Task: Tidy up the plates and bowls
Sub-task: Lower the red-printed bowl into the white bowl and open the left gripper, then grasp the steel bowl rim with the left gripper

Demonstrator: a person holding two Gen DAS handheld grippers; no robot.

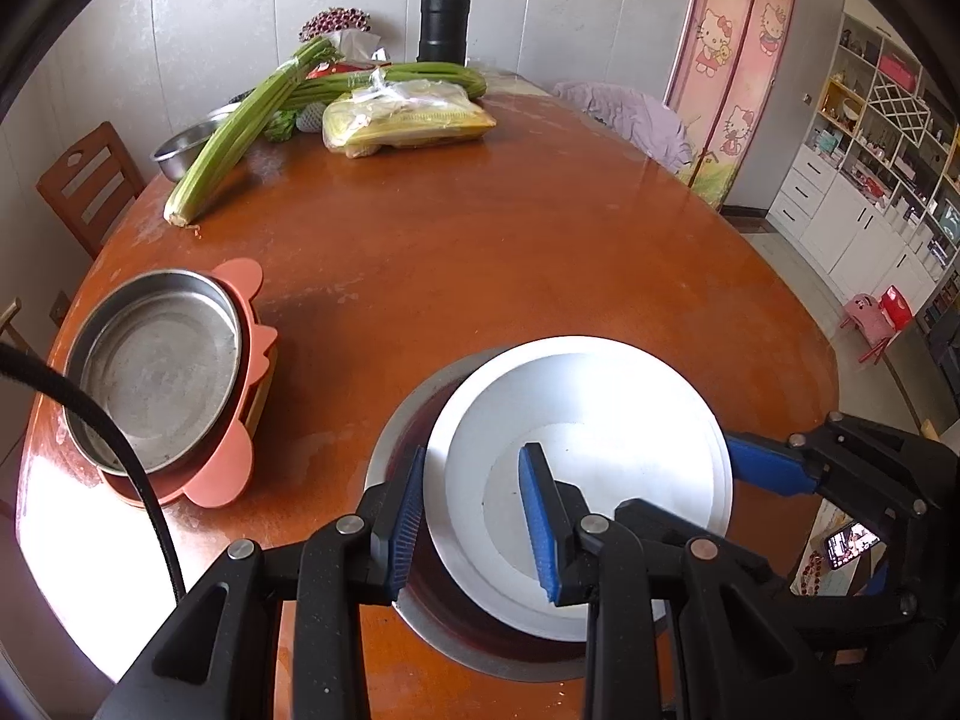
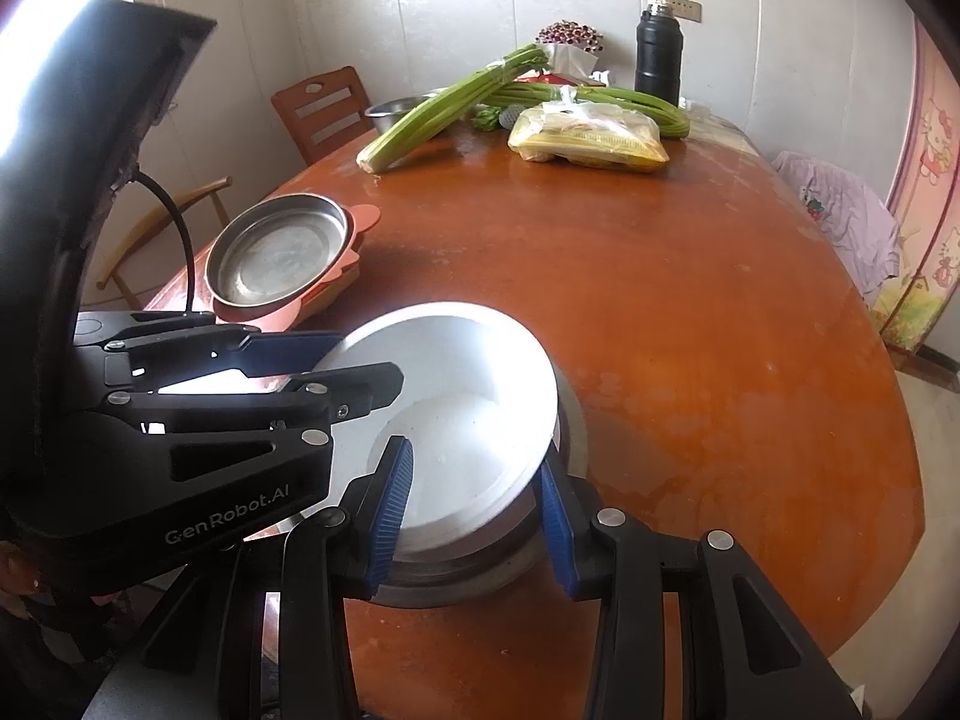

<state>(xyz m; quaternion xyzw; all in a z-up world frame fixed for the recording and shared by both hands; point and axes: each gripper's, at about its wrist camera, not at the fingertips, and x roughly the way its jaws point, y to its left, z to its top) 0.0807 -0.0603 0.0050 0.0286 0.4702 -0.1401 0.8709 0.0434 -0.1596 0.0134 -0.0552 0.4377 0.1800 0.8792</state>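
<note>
Left wrist view: the left gripper (image 1: 474, 516) is clamped on the near-left rim of a white plate (image 1: 600, 414), 1 pad inside, 1 outside. The plate is tilted over a metal plate (image 1: 396, 438) on the brown table (image 1: 480, 252). The right gripper (image 2: 474, 516) grips the plate's opposite rim the same way. Farther left, a steel pan (image 1: 156, 366) rests in a pink tray (image 1: 240, 276). At the far end lie celery (image 1: 240, 132), a bag of corn (image 1: 408, 120) and a black flask (image 1: 443, 21).

Left claw (image 1: 474, 516) points steeply down, its blue pads (image 1: 405, 516) clamped across a plate rim (image 1: 438, 480). Right claw (image 2: 474, 516) points down likewise, gripping the opposite rim, both near the worktop's near edge.
</note>
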